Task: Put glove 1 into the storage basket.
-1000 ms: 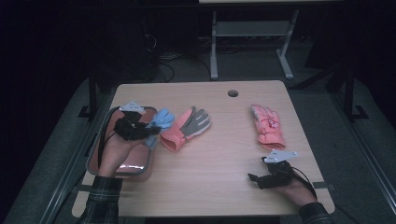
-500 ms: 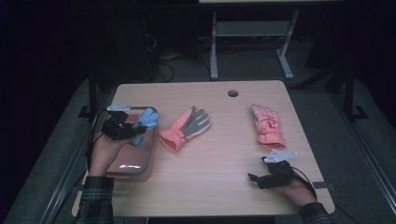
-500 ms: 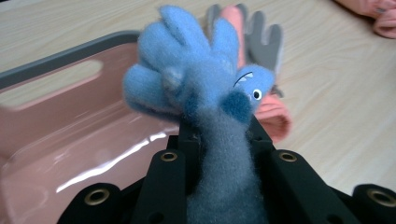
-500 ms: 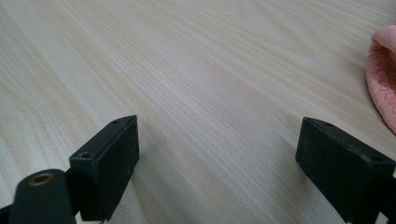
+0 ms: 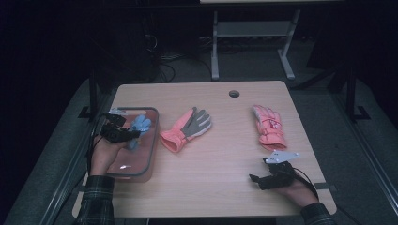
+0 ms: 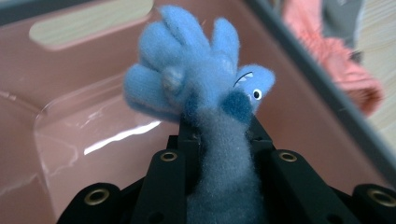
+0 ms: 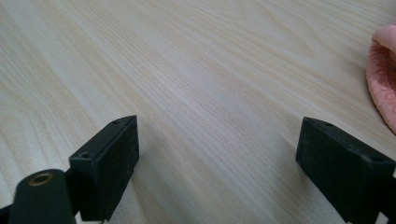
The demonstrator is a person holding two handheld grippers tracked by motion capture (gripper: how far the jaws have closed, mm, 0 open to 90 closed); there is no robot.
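The left gripper (image 6: 217, 135), clamped on a blue fleece glove (image 6: 201, 93), holds it over the pink tray (image 5: 145, 164), release judged next, while the right gripper (image 7: 217, 172) rests wide apart on the table (image 5: 211, 187).

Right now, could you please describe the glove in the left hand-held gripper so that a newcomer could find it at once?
Start at the pink tray on the left side of the wooden table. Over it, the left hand-held gripper pinches a small fuzzy blue glove by its cuff. Unlike the two pink gloves lying flat on the table, the grey-palmed one and the all-pink one, it is blue and has a little cartoon eye on it.
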